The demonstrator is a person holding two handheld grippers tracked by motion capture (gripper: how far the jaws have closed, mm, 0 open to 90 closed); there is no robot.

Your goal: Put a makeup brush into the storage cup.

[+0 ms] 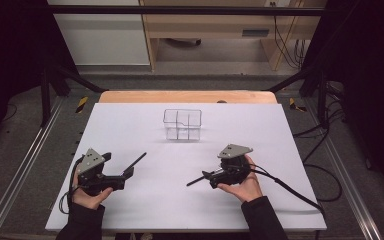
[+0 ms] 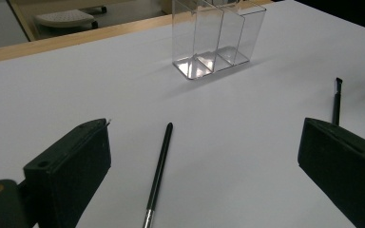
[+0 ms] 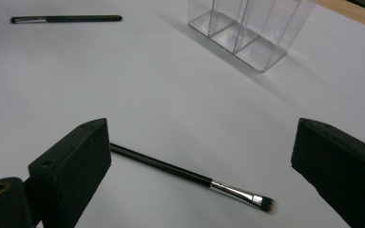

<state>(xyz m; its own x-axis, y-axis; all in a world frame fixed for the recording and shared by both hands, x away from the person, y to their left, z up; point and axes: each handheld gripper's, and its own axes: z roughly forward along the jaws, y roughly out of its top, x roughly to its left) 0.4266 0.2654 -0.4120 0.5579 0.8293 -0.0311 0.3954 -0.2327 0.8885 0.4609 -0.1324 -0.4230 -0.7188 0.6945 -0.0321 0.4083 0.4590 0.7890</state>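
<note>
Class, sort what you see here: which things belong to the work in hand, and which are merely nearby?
Belong to the work:
left gripper
right gripper
left brush
right brush
clear organiser

Merely nearby:
white table sheet
wooden furniture
floor cables

Open table (image 1: pixel 130 125) all round the clear organizer (image 1: pixel 182 124).
</note>
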